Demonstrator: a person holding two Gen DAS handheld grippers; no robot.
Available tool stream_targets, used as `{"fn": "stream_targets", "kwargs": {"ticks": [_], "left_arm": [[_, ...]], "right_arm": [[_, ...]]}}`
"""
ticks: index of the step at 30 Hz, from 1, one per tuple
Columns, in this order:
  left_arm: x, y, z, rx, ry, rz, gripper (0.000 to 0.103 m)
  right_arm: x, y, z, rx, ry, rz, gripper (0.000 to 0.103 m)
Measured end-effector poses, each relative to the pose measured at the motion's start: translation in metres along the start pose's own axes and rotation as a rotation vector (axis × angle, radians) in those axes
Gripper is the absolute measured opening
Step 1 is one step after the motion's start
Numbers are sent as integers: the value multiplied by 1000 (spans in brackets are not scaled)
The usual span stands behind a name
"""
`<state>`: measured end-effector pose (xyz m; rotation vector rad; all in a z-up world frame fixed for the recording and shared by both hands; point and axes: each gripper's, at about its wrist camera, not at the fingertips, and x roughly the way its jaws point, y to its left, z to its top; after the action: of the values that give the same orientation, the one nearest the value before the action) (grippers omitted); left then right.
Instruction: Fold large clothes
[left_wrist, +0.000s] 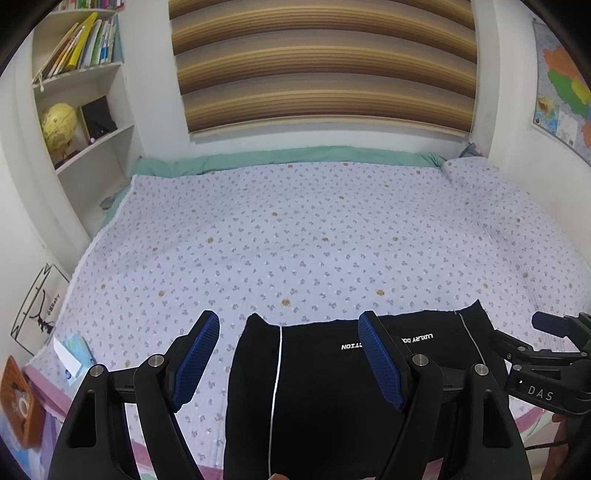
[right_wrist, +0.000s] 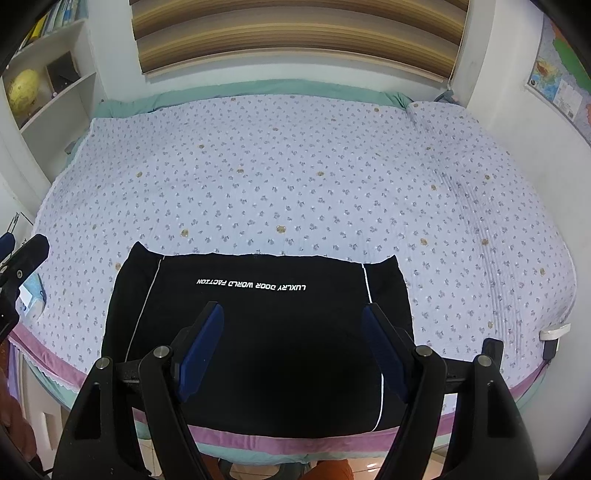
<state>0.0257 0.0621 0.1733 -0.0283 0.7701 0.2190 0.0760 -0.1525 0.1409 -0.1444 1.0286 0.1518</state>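
A black garment (right_wrist: 258, 332) with white piping and white lettering lies folded into a flat rectangle at the near edge of the bed; it also shows in the left wrist view (left_wrist: 317, 387). My left gripper (left_wrist: 290, 354) is open and empty, held above the garment's left part. My right gripper (right_wrist: 293, 350) is open and empty, held above the garment's middle near the bed's front edge. The right gripper's body shows at the right edge of the left wrist view (left_wrist: 546, 369).
The bed (right_wrist: 295, 166) has a lilac flowered cover with a pink hem (right_wrist: 288, 439) at the front. A small blue and white packet (left_wrist: 74, 354) lies at the bed's left edge. A bookshelf (left_wrist: 81, 96) with a yellow globe stands at the back left.
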Motion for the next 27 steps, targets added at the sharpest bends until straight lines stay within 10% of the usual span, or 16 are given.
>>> {"fn": "stream_targets", "kwargs": {"ticks": [27], "left_arm": [[8, -1, -6, 12, 30, -18, 78]], "right_arm": [[10, -3, -4, 2, 33, 7, 80]]}}
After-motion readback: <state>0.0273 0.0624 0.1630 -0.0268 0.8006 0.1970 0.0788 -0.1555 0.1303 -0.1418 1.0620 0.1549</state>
